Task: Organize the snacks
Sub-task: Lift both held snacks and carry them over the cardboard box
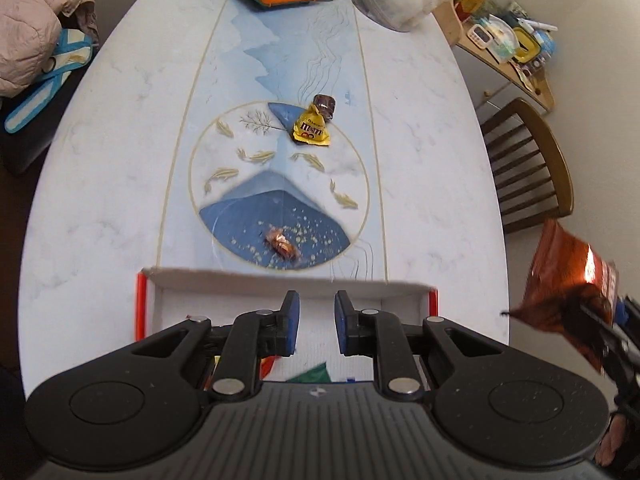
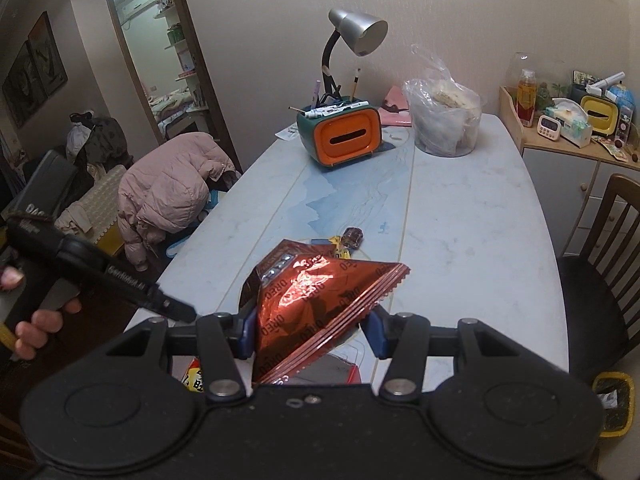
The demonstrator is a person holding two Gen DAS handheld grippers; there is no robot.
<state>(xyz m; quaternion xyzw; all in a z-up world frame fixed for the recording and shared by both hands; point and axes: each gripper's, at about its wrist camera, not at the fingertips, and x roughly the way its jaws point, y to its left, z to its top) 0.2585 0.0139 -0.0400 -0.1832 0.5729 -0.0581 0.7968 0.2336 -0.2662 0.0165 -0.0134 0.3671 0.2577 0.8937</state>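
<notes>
My right gripper (image 2: 310,332) is shut on a shiny red Oreo packet (image 2: 316,304) and holds it above the table's near end; the packet also shows at the right of the left wrist view (image 1: 568,280). My left gripper (image 1: 316,320) is open and empty over a white box with red sides (image 1: 280,292) that holds a few packets. On the table beyond lie a small brown wrapped candy (image 1: 282,243), a yellow M&M's bag (image 1: 311,129) and a dark brown wrapped chocolate (image 1: 325,105).
An orange and green tissue box (image 2: 340,136) with pens and a desk lamp (image 2: 352,36) stands at the table's far end, beside a clear plastic bag (image 2: 444,120). A wooden chair (image 1: 524,164) stands right of the table; a pink jacket (image 2: 172,188) hangs left.
</notes>
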